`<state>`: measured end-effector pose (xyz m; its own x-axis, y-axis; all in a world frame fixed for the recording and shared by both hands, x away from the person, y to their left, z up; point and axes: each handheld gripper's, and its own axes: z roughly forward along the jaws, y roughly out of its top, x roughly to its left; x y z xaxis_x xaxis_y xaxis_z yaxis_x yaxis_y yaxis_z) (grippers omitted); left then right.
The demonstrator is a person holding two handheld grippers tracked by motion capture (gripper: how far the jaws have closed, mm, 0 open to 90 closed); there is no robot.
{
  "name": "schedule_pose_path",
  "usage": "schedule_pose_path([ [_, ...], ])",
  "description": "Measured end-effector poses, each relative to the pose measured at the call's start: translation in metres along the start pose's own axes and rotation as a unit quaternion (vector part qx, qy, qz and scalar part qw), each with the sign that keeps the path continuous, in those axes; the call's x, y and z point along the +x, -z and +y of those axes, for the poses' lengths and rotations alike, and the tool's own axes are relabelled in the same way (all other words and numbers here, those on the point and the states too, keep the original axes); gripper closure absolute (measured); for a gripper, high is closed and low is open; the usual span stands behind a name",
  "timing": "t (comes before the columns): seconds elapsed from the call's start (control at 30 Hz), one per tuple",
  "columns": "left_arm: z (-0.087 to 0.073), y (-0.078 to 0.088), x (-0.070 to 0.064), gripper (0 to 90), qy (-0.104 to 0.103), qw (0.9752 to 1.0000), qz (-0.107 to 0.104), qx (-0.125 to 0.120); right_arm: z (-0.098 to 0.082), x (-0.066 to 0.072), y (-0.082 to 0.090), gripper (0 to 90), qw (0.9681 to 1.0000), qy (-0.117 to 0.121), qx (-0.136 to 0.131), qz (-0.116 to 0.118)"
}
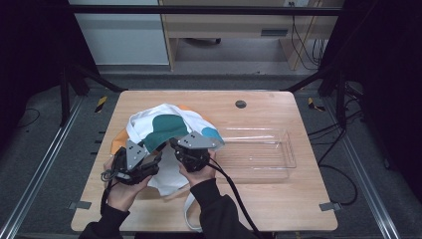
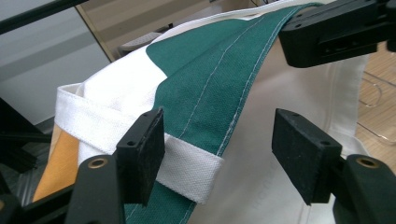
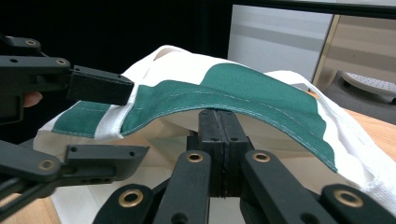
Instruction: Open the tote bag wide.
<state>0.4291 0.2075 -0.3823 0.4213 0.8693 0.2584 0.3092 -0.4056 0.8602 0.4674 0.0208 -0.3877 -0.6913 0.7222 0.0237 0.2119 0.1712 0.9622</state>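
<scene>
A cloth bag (image 1: pixel 166 124) in white, green, orange and teal lies bunched on the left half of the wooden table (image 1: pixel 283 204). My right gripper (image 3: pixel 219 133) is shut on the bag's green hem (image 3: pixel 261 100) and holds it up. My left gripper (image 2: pixel 222 156) stands open, with the green and white rim of the bag (image 2: pixel 196 121) between its jaws; the pads do not press on it. In the high view both grippers meet at the bag's near edge, the left gripper (image 1: pixel 157 158) beside the right gripper (image 1: pixel 175 145). A white strap (image 1: pixel 190 215) trails toward the table's front.
A clear plastic tray (image 1: pixel 286 154) sits right of the bag, close to the right hand. A small dark round hole (image 1: pixel 241 104) is near the table's far edge. Black frame posts stand at the table's far corners.
</scene>
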Motion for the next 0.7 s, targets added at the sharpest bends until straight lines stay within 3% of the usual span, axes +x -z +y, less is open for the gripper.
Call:
schedule_pose_path([
  [0.27,-0.0025,-0.0011,0.0019,48.9,0.0,0.9996,0.025,0.01,-0.0007,0.0018,-0.0007,90.0,1.0,0.0,-0.001,0.004],
  [0.53,-0.0042,-0.0009,0.0047,61.1,0.003,0.9998,0.012,0.014,-0.0009,0.0023,-0.0001,90.0,1.0,0.002,0.0,0.009],
  [0.7,-0.0019,-0.0003,0.0026,60.1,0.0,0.9999,0.01,0.011,-0.0016,0.0027,0.0002,90.0,1.0,0.004,0.0,0.009],
])
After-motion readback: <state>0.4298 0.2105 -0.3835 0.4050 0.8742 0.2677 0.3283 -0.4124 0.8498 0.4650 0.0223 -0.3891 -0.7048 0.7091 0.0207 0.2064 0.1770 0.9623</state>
